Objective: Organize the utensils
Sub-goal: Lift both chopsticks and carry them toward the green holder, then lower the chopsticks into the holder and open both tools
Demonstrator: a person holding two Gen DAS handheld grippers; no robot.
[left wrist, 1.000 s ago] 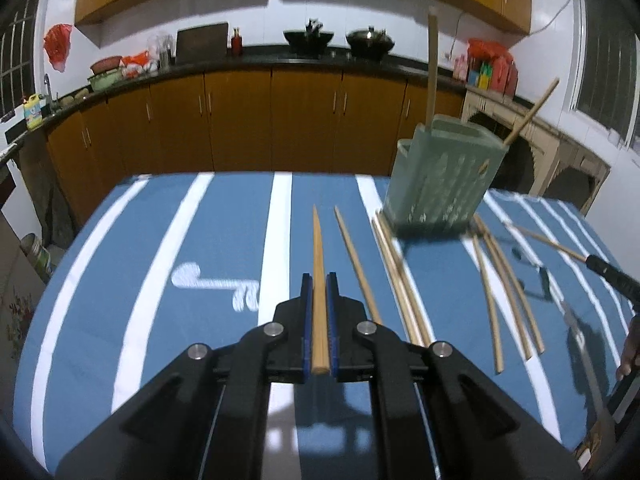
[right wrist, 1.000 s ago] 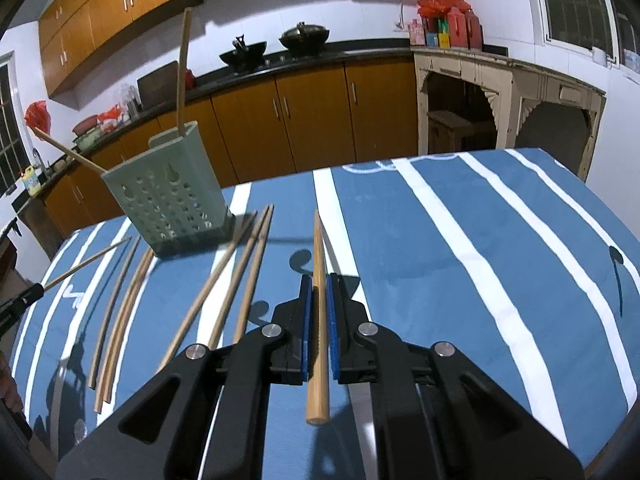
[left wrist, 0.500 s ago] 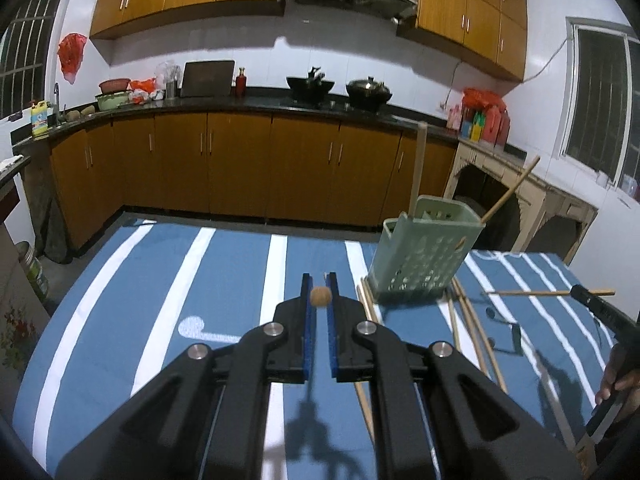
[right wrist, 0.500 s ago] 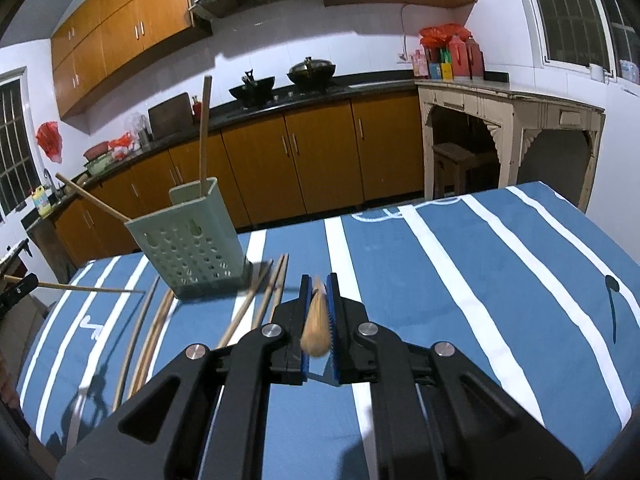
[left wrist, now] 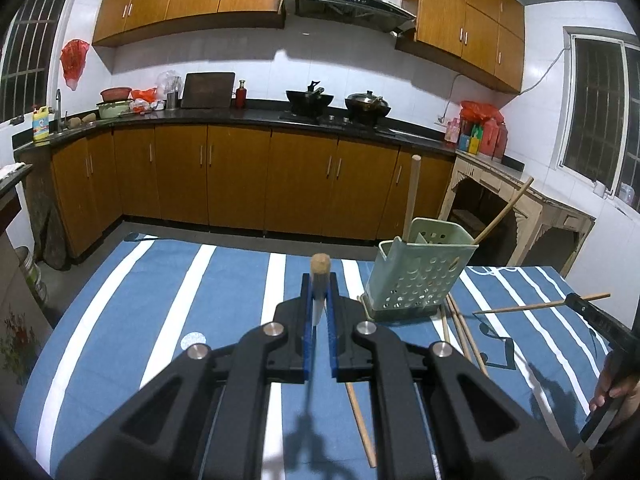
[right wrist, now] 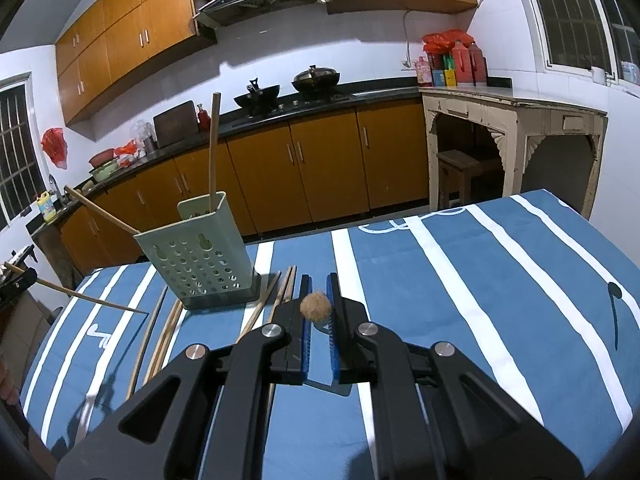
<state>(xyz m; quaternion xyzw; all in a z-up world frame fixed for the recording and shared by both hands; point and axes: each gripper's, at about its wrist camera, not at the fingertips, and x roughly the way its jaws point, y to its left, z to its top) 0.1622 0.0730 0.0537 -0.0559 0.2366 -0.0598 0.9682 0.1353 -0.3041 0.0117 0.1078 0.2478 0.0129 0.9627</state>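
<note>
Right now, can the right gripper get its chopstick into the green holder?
Probably yes. The right gripper holds a chopstick clear of the table, and the green holder stands up and to its left, its top open apart from two chopsticks leaning in it.

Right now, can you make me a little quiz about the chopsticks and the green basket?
1. True or false: the left gripper is shut on a chopstick.
2. How many chopsticks already stand in the green basket? A) none B) two C) five
3. Fill in: the loose chopsticks lie on a blue cloth with ____ stripes.

Key: 1 true; 2 B; 3 white. The right gripper grips a chopstick too.
</note>
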